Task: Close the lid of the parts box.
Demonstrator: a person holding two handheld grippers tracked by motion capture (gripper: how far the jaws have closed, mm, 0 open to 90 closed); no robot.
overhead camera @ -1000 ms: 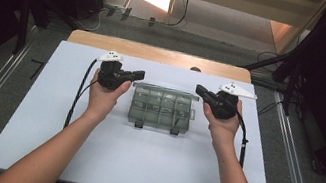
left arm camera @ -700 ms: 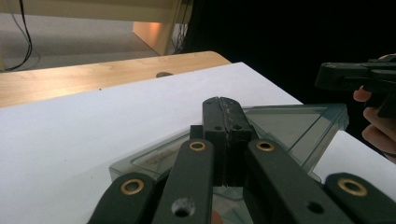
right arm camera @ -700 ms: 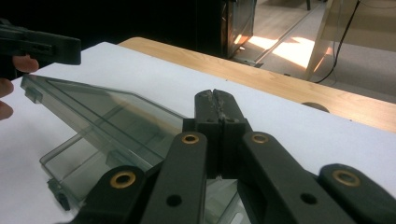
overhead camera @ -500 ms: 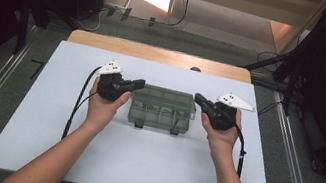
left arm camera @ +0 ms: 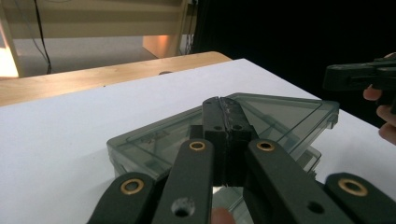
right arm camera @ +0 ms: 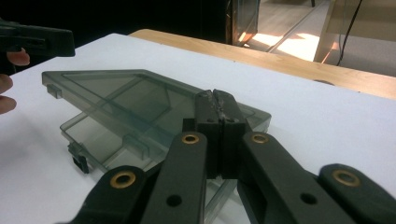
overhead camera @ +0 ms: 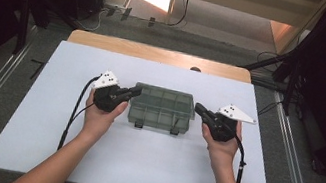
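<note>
A smoky clear plastic organiser box [overhead camera: 162,108] with small compartments sits in the middle of the white desk [overhead camera: 39,151], its two latches facing the person. In the right gripper view the lid [right arm camera: 116,100] stands a little above the base at the latch side, so it looks unlatched or only loosely shut; I cannot tell which.

Compared with a second ago, both hands have drawn inward and come lower. Then they were held near the far corners of the box; now the left hand-held gripper [overhead camera: 133,92] has its tip at the left end of the box, over the lid's edge, and the right hand-held gripper [overhead camera: 198,109] has its tip just beside the right end. Whether either tip actually touches the plastic is not clear from above.

Both hand-held grippers are clenched with nothing between the jaws: each gripper view shows its two black jaws pressed flat together, pointing across the lid. The box itself has not shifted on the desk.

My reading is that the person is bracketing the box from both ends, probably to steady it or work on the lid. With the jaws closed, they can only push or pry; taking hold of an edge would need them opened first.
</note>
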